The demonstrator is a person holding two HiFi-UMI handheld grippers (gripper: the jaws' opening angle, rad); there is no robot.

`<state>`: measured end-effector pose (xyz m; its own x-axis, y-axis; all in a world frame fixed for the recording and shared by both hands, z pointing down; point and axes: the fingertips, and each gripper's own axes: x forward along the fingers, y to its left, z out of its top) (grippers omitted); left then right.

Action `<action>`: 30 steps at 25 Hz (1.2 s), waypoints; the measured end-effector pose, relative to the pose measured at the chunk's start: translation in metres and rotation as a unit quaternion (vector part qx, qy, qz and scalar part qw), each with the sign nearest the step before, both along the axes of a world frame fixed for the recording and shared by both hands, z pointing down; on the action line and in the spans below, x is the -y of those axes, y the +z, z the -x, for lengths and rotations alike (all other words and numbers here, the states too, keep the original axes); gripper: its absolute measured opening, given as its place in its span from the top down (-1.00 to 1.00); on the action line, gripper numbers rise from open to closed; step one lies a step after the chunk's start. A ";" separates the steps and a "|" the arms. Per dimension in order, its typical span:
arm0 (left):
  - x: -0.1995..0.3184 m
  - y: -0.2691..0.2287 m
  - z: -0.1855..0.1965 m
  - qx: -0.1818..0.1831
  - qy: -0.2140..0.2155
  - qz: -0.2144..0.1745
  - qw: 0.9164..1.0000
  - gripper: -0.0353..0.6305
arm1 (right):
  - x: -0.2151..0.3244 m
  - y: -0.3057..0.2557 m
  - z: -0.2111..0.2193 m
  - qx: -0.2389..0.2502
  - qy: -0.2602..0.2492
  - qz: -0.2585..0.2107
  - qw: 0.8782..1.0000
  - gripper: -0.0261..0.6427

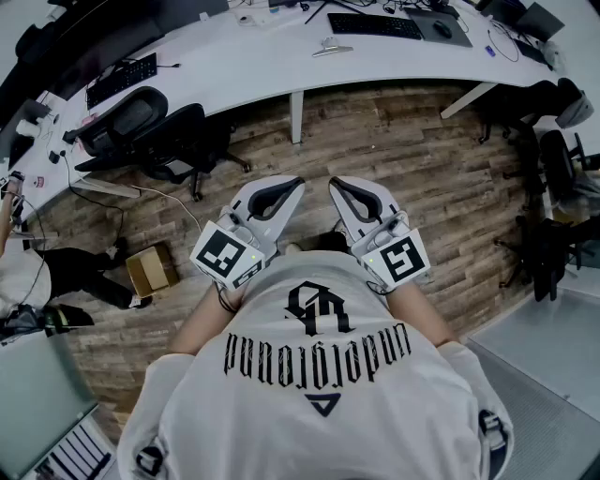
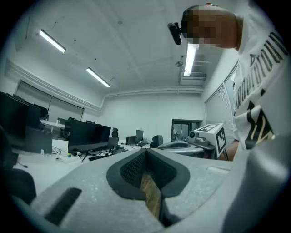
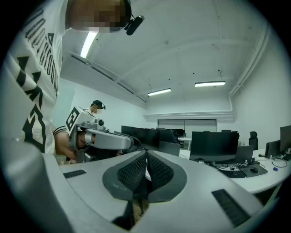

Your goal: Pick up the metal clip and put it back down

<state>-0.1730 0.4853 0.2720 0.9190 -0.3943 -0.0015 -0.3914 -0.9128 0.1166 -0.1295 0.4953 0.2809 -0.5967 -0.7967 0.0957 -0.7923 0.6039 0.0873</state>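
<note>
A small silvery thing that looks like the metal clip [image 1: 330, 46] lies on the long white desk [image 1: 262, 66] at the far side of the head view, well away from both grippers. My left gripper [image 1: 297, 182] and right gripper [image 1: 335, 182] are held side by side close to my body over the wood floor, tips pointing toward the desk. The left gripper [image 2: 146, 152] is shut with nothing between its pads. Likewise the right gripper [image 3: 146, 157] is shut and empty. The clip does not show in either gripper view.
Black office chairs [image 1: 155, 131] stand at the left and more chairs [image 1: 553, 178] at the right. A cardboard box [image 1: 150, 269] sits on the floor at the left. Keyboards [image 1: 375, 24] and monitors [image 3: 213, 145] are on the desks. Another person [image 3: 96, 106] stands further off.
</note>
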 end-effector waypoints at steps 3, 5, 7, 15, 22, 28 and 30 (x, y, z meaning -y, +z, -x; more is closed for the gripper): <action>0.003 0.002 -0.004 0.000 -0.001 0.001 1.000 0.85 | 0.003 0.001 -0.005 0.001 -0.001 0.000 1.000 0.86; 0.006 0.002 -0.007 0.000 -0.003 0.006 1.000 0.85 | 0.005 0.001 -0.009 0.000 -0.001 0.001 1.000 0.86; 0.009 0.003 -0.012 -0.003 -0.003 0.011 1.000 0.85 | 0.007 0.001 -0.015 -0.001 -0.002 0.003 1.000 0.86; 0.025 0.011 -0.048 0.009 -0.003 0.019 1.000 0.85 | 0.023 0.007 -0.059 0.009 0.012 0.009 1.000 0.87; 0.052 0.015 -0.098 0.021 -0.008 0.022 1.000 0.85 | 0.049 0.008 -0.115 0.014 0.011 0.013 1.000 0.87; 0.084 0.016 -0.146 0.028 -0.022 0.019 0.999 0.85 | 0.076 0.004 -0.179 0.011 0.007 0.010 1.000 0.88; 0.090 0.018 -0.161 0.030 -0.025 0.021 0.999 0.85 | 0.081 0.002 -0.197 0.007 0.005 0.006 1.000 0.88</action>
<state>-0.0120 0.3950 0.2903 0.8956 -0.4392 0.0703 -0.4447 -0.8864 0.1287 0.0677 0.4139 0.2828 -0.5903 -0.8013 0.0973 -0.7992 0.5971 0.0692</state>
